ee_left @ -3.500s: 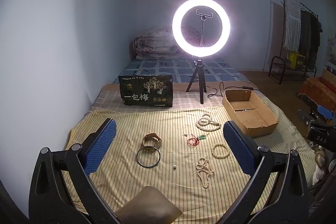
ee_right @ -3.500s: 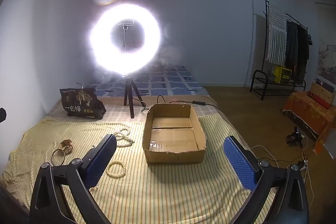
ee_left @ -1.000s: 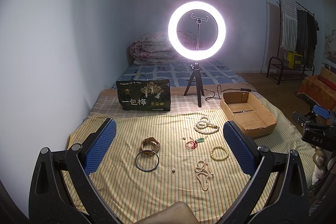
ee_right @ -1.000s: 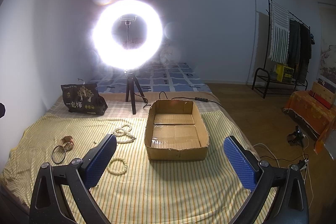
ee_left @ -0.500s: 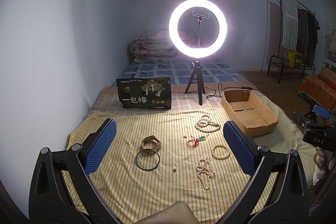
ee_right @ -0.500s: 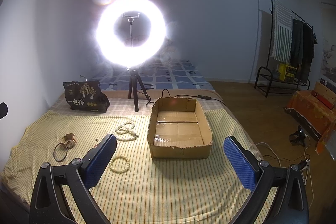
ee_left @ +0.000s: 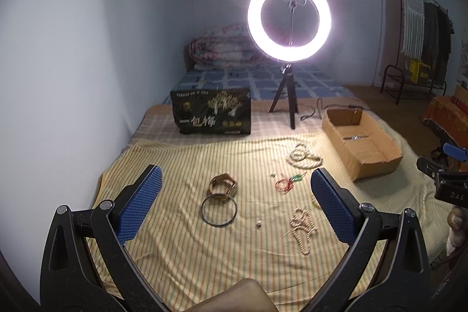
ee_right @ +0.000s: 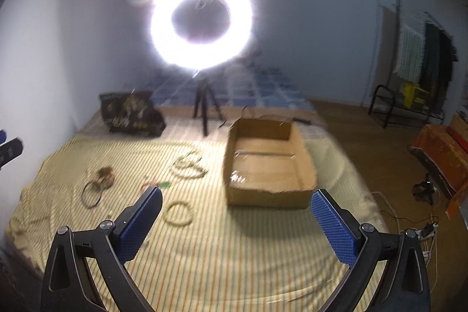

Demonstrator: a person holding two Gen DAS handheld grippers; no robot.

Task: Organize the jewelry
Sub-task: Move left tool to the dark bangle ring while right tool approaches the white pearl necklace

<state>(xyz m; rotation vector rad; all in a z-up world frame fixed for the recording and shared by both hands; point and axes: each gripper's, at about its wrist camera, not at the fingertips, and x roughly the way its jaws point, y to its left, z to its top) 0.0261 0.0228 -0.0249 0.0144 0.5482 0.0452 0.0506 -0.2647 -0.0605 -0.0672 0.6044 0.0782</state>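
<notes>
Jewelry lies on a yellow striped cloth (ee_left: 181,247): a dark bangle (ee_left: 218,209), a brown watch (ee_left: 222,184), a red cord bracelet (ee_left: 283,184), a white bead coil (ee_left: 302,156) and a beige bead necklace (ee_left: 302,225). A beige bead bracelet (ee_right: 177,213) shows in the right wrist view. An open cardboard box (ee_left: 361,146) stands at the right, also in the right wrist view (ee_right: 267,164). My left gripper (ee_left: 235,205) is open and empty above the cloth. My right gripper (ee_right: 235,220) is open and empty before the box.
A lit ring light on a tripod (ee_left: 289,19) stands behind the cloth. A black printed bag (ee_left: 212,114) leans at the back left. A folded quilt (ee_left: 222,48) lies by the wall. A clothes rack (ee_left: 421,28) and an orange-covered bench (ee_right: 441,157) are at the right.
Both grippers have moved closer to the cloth and stayed open. The right wrist view has swung and is blurred by motion. The jewelry has not moved.
</notes>
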